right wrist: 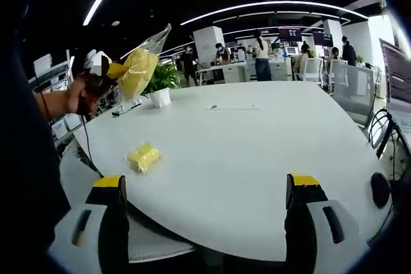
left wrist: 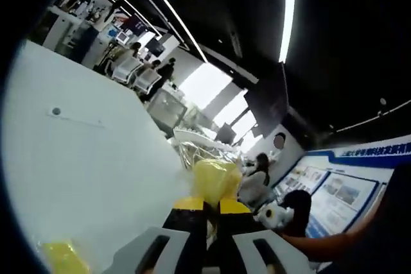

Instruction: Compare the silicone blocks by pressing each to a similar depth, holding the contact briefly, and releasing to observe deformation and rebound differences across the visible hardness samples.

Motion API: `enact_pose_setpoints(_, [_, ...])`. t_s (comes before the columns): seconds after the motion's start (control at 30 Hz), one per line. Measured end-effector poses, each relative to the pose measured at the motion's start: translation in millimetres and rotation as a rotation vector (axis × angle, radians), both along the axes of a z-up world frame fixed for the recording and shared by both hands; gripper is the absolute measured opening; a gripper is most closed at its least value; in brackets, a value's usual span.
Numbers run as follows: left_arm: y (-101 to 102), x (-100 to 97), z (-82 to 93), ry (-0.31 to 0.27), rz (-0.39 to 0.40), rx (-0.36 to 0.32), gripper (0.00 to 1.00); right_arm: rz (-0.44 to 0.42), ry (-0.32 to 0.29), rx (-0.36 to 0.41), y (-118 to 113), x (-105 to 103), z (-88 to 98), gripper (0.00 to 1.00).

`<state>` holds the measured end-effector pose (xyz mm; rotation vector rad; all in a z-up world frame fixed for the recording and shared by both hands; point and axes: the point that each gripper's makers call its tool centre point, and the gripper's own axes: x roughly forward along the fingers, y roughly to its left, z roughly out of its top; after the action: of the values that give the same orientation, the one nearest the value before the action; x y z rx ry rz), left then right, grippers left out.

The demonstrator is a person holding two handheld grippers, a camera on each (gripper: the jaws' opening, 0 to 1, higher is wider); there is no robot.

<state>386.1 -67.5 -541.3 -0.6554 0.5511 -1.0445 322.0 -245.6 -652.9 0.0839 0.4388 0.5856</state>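
Open-plan office behind, ceiling light strips overhead, and a big white round table (right wrist: 257,152) ran ahead of your right gripper (right wrist: 209,213).

Risks, as I judged them:
- Your left gripper (left wrist: 207,206) had its jaws closed on a yellow bagged block (left wrist: 215,181), lifted clear of the table. The clear bag looked slick and loose, so the block could have slid out of the pinch and dropped.
- With the block hanging in air there was nothing to back it, so any press would have pushed it away, not indented it. Depth comparison would have been off.
- A second yellow block (right wrist: 144,156) sat on the table just beyond your right gripper's left fingertip (right wrist: 109,183). It looked light and unanchored, so an off-centre push could have skidded it across the smooth top.
- A potted plant (right wrist: 160,85) stood on the far side near the raised bag; a wide swing could have clipped it.

Fingers: right jaws stood wide apart, holding nothing, touching nothing, hovering at the near table edge. Left jaws were together, clamped on the bagged block at their tips. In the right gripper view that bag sat up and to the left, well apart from the right fingers.
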Motion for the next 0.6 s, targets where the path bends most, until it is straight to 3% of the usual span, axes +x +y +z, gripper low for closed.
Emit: enact_pose_setpoints(0.6, [-12.0, 3.4, -44.4, 0.112, 0.014, -0.017, 0.01, -0.004, 0.023, 0.004, 1.1, -0.5, -6.2, 0.97])
